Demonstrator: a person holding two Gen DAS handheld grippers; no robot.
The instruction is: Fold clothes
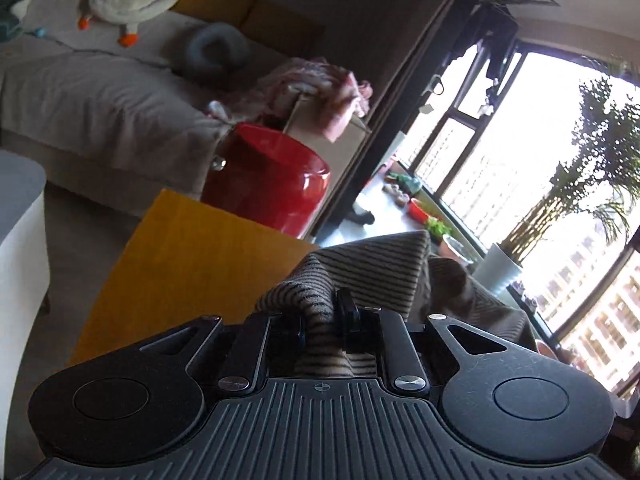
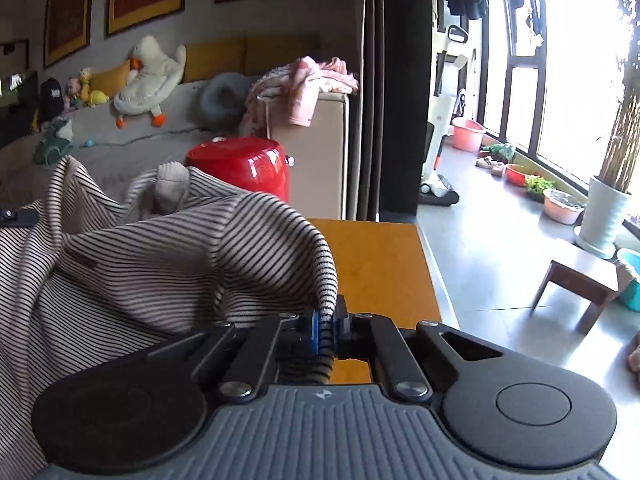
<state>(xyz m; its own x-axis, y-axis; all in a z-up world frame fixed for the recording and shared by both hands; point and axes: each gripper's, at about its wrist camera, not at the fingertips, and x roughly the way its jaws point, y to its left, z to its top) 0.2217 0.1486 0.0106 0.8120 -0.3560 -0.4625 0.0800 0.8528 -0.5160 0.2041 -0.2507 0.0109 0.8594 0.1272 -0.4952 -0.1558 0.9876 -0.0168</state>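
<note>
A black-and-white striped garment (image 1: 372, 268) hangs lifted above the yellow-orange table (image 1: 188, 256). My left gripper (image 1: 320, 316) is shut on a bunched fold of it. In the right wrist view the same striped garment (image 2: 160, 256) drapes to the left, and my right gripper (image 2: 325, 330) is shut on its edge above the table (image 2: 380, 256). A plain grey cuff or collar part (image 2: 172, 188) sticks up from the cloth. The tip of the other gripper (image 2: 16, 216) shows at the far left edge.
A red round stool (image 1: 272, 176) and a beige sofa (image 1: 80, 96) with plush toys and a pink cloth pile (image 1: 316, 88) lie beyond the table. A white round object (image 1: 20, 232) is at left. Planters, basins and a small wooden stool (image 2: 576, 284) stand by the windows.
</note>
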